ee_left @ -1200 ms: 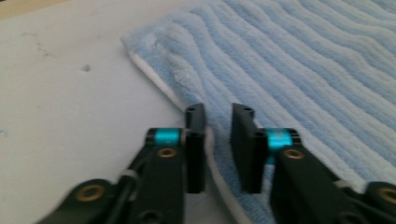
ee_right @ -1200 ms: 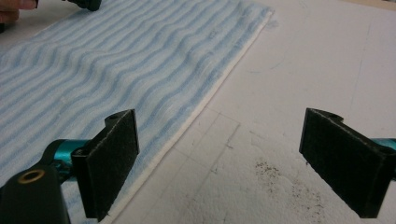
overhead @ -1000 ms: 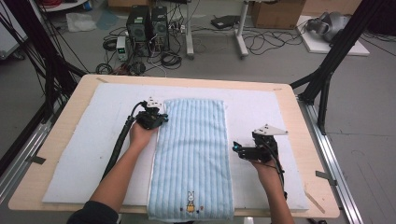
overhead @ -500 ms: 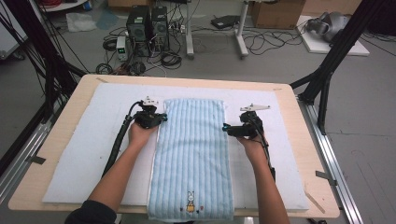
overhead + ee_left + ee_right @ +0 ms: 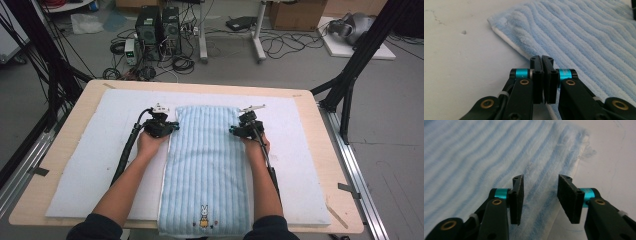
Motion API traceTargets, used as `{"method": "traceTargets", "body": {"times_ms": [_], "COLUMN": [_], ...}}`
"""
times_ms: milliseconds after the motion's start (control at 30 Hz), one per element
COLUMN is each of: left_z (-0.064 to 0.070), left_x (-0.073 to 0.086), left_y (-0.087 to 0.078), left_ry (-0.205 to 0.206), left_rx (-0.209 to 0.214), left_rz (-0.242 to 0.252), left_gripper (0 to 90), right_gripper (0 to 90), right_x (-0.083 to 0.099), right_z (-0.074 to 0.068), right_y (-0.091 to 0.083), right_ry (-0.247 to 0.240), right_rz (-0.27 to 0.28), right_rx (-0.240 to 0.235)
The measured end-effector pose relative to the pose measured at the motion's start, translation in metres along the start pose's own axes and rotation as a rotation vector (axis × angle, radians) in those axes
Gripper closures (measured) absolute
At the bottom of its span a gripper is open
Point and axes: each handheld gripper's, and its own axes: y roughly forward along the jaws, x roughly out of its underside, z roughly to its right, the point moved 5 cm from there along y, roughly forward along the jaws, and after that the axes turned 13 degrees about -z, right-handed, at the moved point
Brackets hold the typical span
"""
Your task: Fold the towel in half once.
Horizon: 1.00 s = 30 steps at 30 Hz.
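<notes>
Now your left gripper point(image 5: 543, 58) has its jaws closed on the edge of the blue striped towel point(image 5: 207, 165), while your right gripper point(image 5: 541, 195) sits open over the opposite edge. Lifting one-handed would skew it. It lies flat on the desk's white mat point(image 5: 90, 155); cables litter the floor point(image 5: 300, 55) beyond.

no readable text, label, brand or number anywhere; the towel point(image 5: 206, 170) bears only a small embroidered rabbit figure point(image 5: 204, 212) near its near edge.

1 blue towel point(image 5: 207, 165), 1 white mat point(image 5: 95, 155), 2 grippers, 2 PC towers point(image 5: 159, 24).
</notes>
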Motion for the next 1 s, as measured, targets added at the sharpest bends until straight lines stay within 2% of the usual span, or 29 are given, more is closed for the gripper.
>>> {"method": "traceTargets", "body": {"times_ms": [67,100,167,233,333,433,567,633,700,800,867,933,1000], "left_z": [0.0,0.0,0.0,0.0,-0.003,-0.007,-0.015,-0.016,-0.016,-0.017,-0.015,-0.012,-0.011], "left_x": [0.0,0.0,0.0,0.0,0.0,-0.001,-0.016,-0.024,-0.024,-0.021,-0.019,-0.017,-0.015], "left_y": [0.0,0.0,0.0,0.0,-0.001,-0.003,-0.011,-0.017,-0.019,-0.022,-0.025,-0.031,-0.037], "left_ry": [-0.007,-0.006,-0.001,-0.004,-0.04,-0.076,-0.116,-0.107,-0.096,-0.108,-0.097,-0.082,-0.086], "left_rx": [0.008,0.012,0.013,0.014,0.03,0.047,0.04,0.045,0.059,0.099,0.115,0.127,0.142], "left_rz": [0.004,0.003,0.001,0.002,0.016,0.034,0.103,0.122,0.122,0.114,0.118,0.138,0.166], "left_gripper": [87.0,87.0,87.0,87.1,87.3,87.6,87.7,87.6,87.6,87.5,87.4,87.3,87.2], "right_gripper": [67.6,70.2,82.5,86.3,87.1,87.1,87.0,87.0,87.1,87.0,86.9,87.0,87.0], "right_x": [-0.002,-0.002,-0.002,-0.003,-0.004,-0.007,-0.014,-0.018,-0.019,-0.017,-0.014,-0.012,-0.01], "right_z": [-0.003,-0.003,-0.004,-0.003,-0.002,-0.001,0.0,0.002,0.004,0.003,0.001,-0.001,-0.002], "right_y": [0.001,0.002,0.002,0.002,0.002,0.001,-0.002,-0.008,-0.011,-0.014,-0.018,-0.024,-0.031], "right_ry": [0.0,0.007,0.016,0.012,0.009,0.006,-0.013,0.008,0.034,0.035,0.03,0.019,0.016], "right_rz": [0.013,0.015,0.019,0.01,0.0,0.022,0.065,0.119,0.132,0.14,0.155,0.168,0.189], "right_rx": [0.011,0.01,-0.007,-0.009,-0.017,-0.001,0.013,-0.001,-0.025,-0.049,-0.07,-0.081,-0.093]}}
